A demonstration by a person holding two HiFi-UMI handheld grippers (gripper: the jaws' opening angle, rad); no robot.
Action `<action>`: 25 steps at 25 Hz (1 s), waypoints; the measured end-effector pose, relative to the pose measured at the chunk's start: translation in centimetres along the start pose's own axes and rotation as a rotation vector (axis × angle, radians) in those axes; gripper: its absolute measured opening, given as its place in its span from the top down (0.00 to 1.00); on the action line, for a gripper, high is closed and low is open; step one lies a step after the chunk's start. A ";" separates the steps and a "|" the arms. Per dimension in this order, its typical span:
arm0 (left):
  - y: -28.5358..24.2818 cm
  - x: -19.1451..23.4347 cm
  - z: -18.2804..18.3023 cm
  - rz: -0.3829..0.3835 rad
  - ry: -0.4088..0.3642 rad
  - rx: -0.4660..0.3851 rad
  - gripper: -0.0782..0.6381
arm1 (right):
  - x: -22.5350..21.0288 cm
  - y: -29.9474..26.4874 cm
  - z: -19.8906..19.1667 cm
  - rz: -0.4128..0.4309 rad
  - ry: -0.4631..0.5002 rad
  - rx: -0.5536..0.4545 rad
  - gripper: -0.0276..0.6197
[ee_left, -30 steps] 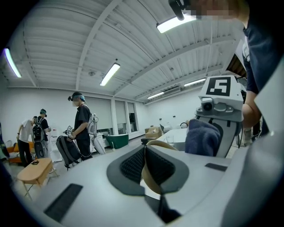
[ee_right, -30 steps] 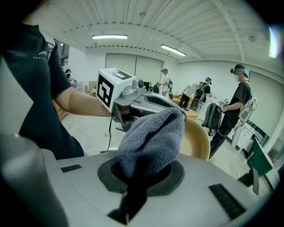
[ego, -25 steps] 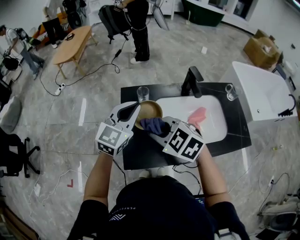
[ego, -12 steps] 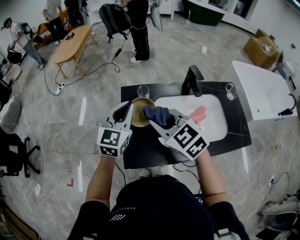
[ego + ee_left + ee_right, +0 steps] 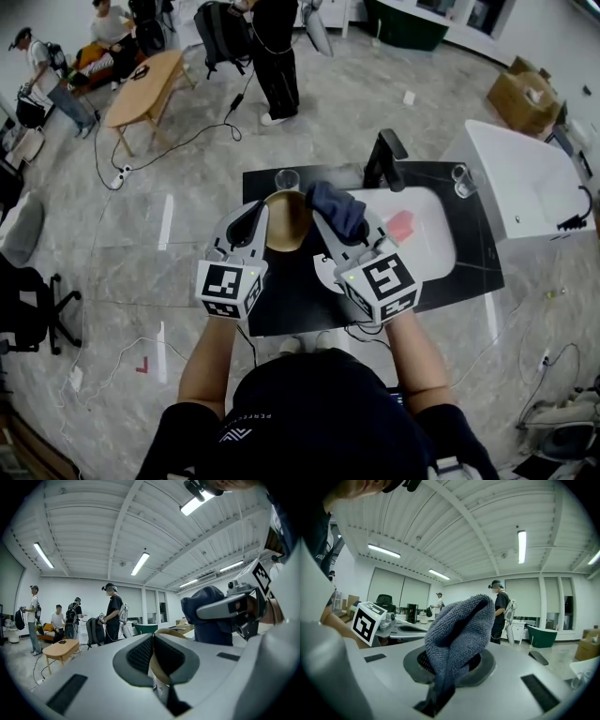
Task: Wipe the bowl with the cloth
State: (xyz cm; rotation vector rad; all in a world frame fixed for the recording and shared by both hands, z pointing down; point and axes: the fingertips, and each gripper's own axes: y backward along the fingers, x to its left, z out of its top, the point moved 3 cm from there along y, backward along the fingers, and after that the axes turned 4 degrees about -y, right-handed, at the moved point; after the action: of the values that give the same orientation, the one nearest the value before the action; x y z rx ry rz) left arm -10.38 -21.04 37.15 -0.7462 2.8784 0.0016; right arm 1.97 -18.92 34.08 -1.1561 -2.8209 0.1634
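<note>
My left gripper (image 5: 257, 223) is shut on the rim of a tan bowl (image 5: 286, 218), held tilted above the black counter (image 5: 281, 300). In the left gripper view the bowl's rim (image 5: 158, 663) is pinched between the jaws. My right gripper (image 5: 343, 231) is shut on a dark blue cloth (image 5: 336, 207), which bunches up just right of the bowl's rim. In the right gripper view the cloth (image 5: 458, 630) stands up out of the jaws. Whether the cloth touches the bowl I cannot tell.
A white sink basin (image 5: 427, 246) with a pink sponge (image 5: 401, 225) lies to the right, behind a black faucet (image 5: 385, 159). One glass (image 5: 286, 179) stands behind the bowl, another (image 5: 461, 184) at the far right. People stand by a wooden table (image 5: 141, 86).
The right gripper has drawn the cloth up out of the bowl and to its right. The left gripper has tipped the bowl more upright and shifted it slightly away from me.
</note>
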 end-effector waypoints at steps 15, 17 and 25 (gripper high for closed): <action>0.9 -0.3 -0.3 0.051 0.032 -0.026 0.87 | -1.5 2.6 -0.8 -0.166 -0.072 -0.173 0.87; 1.0 -0.4 -0.8 0.053 0.040 -0.018 0.87 | -1.7 2.7 -1.5 -0.177 -0.091 -0.170 0.87; 1.5 -0.6 -2.7 0.061 0.076 0.022 0.87 | -1.6 3.0 -3.9 -0.204 -0.157 -0.132 0.87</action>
State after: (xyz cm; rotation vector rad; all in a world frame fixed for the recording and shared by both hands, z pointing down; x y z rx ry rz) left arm -11.03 -19.52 39.85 -0.6684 2.9673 -0.0521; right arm 5.67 -17.66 37.52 -0.9055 -3.1080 0.0564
